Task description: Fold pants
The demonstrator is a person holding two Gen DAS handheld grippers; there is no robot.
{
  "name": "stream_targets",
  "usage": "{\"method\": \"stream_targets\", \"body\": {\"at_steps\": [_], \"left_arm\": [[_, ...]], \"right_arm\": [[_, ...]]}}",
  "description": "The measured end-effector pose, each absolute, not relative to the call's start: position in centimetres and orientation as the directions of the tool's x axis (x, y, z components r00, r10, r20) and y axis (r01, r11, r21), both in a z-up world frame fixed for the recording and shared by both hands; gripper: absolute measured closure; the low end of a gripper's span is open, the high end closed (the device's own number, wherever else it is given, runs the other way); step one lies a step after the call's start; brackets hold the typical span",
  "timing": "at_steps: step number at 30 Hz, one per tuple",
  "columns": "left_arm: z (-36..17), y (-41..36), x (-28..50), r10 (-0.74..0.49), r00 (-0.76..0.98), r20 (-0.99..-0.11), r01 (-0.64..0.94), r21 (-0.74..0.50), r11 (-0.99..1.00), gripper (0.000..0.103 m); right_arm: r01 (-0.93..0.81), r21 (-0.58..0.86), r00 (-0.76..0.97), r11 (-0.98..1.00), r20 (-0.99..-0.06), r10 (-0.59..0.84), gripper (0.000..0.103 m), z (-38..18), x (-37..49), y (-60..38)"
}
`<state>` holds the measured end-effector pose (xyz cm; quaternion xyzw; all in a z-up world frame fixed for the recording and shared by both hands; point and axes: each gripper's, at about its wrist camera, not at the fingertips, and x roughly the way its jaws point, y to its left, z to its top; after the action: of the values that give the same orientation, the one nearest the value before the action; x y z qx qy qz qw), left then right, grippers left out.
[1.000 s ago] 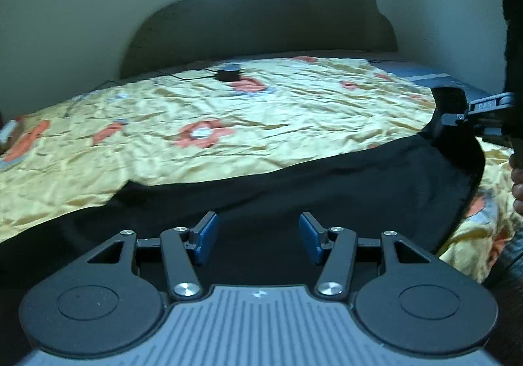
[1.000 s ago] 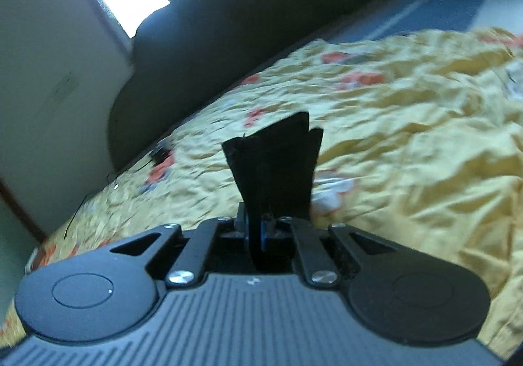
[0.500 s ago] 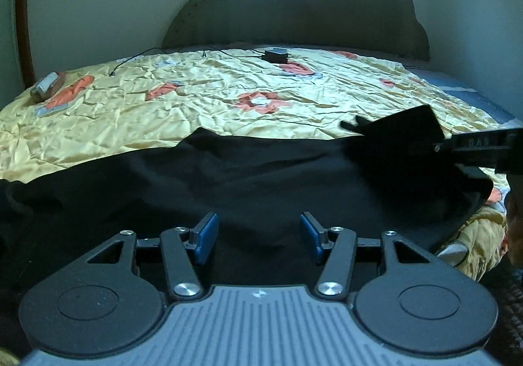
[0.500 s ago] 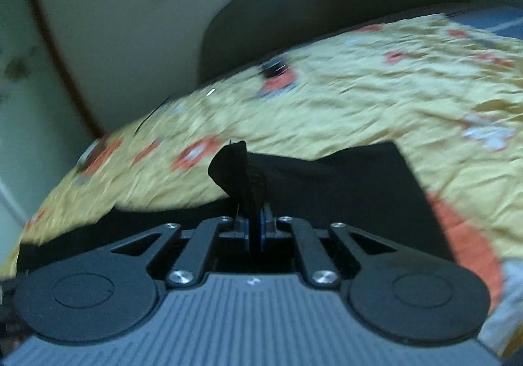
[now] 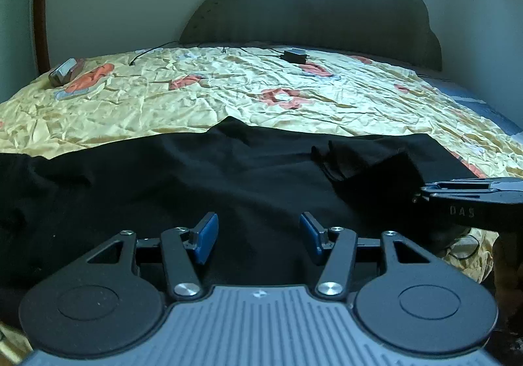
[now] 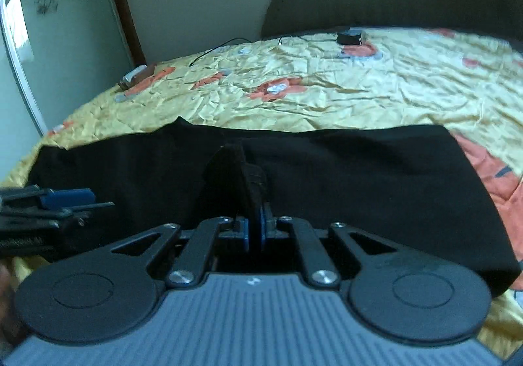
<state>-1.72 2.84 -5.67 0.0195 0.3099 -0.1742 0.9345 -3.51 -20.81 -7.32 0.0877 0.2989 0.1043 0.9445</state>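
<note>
Letters "DAS" show on right claw [image 5: 421, 191] gripping pants [image 5: 196, 176].

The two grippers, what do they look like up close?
Left gripper and right gripper match: black linkage arms with silver screws, round black side discs, a ribbed grey body, and blue fingertip pads. White lettering marks the right gripper's side in the left wrist view.

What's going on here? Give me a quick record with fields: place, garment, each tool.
place: bed with yellow flowered sheet
garment: black pants spread across the near edge
left gripper: jaws open, nothing between them, above the pants
right gripper: jaws pinching a raised fold of the pants, just easing open
also on bed: black charger, cable
</note>
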Motion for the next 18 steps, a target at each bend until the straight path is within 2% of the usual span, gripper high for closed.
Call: {"method": "stream_targets", "body": {"at_steps": [2,4,6,9,10,12,15,18], "left_arm": [[-5.7,3.0,-1.7,-0.318,0.745,-0.586,0.338,-0.080,0.938,0.049],[-5.7,3.1,-1.9,-0.321,0.747,-0.582,0.339,-0.082,0.937,0.049],[-5.7,3.3,-1.9,-0.323,0.746,-0.582,0.340,-0.084,0.937,0.049],[-5.7,3.7,-2.1,-0.321,0.750,-0.578,0.332,-0.091,0.939,0.049],[-5.8,3.9,-2.1,-0.323,0.749,-0.579,0.329,-0.098,0.939,0.049],[-5.8,4.3,-2.1,-0.322,0.749,-0.579,0.325,-0.104,0.940,0.049],[-5.8,4.6,-2.2,-0.319,0.751,-0.579,0.317,-0.107,0.942,0.049],[-5.6,5.0,-2.6,-0.325,0.754,-0.570,0.322,-0.110,0.940,0.049]], "right_arm": [[-0.178,0.189,0.788,0.966,-0.561,0.255,0.084,-7.0,-3.4,-20.1],[-0.209,0.161,0.784,0.965,-0.561,0.264,0.074,-6.7,-3.8,-19.3],[-0.246,0.138,0.781,0.960,-0.558,0.280,0.071,-6.5,-4.4,-18.7],[-0.279,0.186,0.771,0.942,-0.542,0.335,0.071,-5.9,-5.4,-19.0],[-0.287,0.217,0.766,0.933,-0.533,0.360,0.074,-5.8,-5.6,-19.5],[-0.253,0.260,0.786,0.932,-0.507,0.355,0.074,-5.7,-5.6,-20.4],[-0.230,0.311,0.741,0.922,-0.558,0.373,0.070,-6.9,-3.9,-20.3],[-0.268,0.335,0.746,0.903,-0.522,0.415,0.073,-6.6,-4.8,-19.6]]}}
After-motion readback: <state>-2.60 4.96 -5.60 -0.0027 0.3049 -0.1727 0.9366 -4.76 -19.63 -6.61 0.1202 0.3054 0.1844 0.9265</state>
